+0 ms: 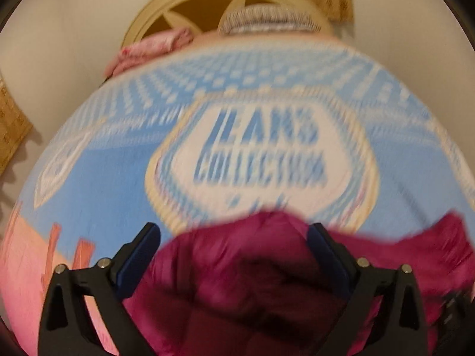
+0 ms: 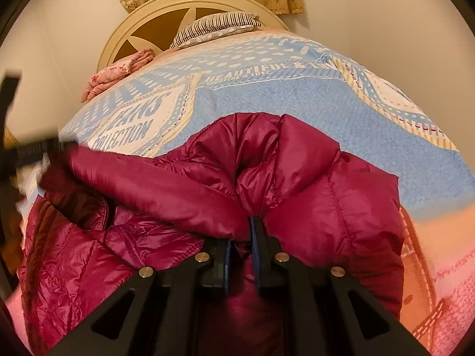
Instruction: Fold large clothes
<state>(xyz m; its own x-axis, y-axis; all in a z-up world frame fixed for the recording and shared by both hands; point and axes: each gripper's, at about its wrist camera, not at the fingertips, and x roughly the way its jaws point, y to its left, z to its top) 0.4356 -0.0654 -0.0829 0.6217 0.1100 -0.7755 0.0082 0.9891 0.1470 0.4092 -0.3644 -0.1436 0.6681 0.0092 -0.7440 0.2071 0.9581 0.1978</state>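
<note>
**Operator:** My right gripper (image 2: 242, 237) has its jaws pinched together on a gathered fold of the magenta puffer jacket (image 2: 297, 184); the fabric bunches up directly ahead of the fingertips. My left gripper (image 1: 234, 237) stands with its jaws wide apart, the jacket's edge lying between and below them, gripping nothing as far as I can tell. That view is badly smeared, so I can't say whether the pads touch cloth.

**Spotter:** Where does the rest of the jacket sit?

**Operator:** It spreads out from the right gripper to both sides, a sleeve running off to its left, all resting on the blue printed blanket (image 2: 326, 95). Far ahead of both tools are a striped pillow (image 2: 213, 25), a pink bundle (image 2: 112, 74) and the round cream headboard (image 2: 118, 35).

**Spotter:** What makes this fold go well?

**Operator:** I judge the slick shell will slip, so I'd keep the right pinch firm and low. I'd close the left on a seam rather than a puffy panel, level with the right, then carry both together so the fold line lands straight instead of twisting the sleeve underneath.
</note>
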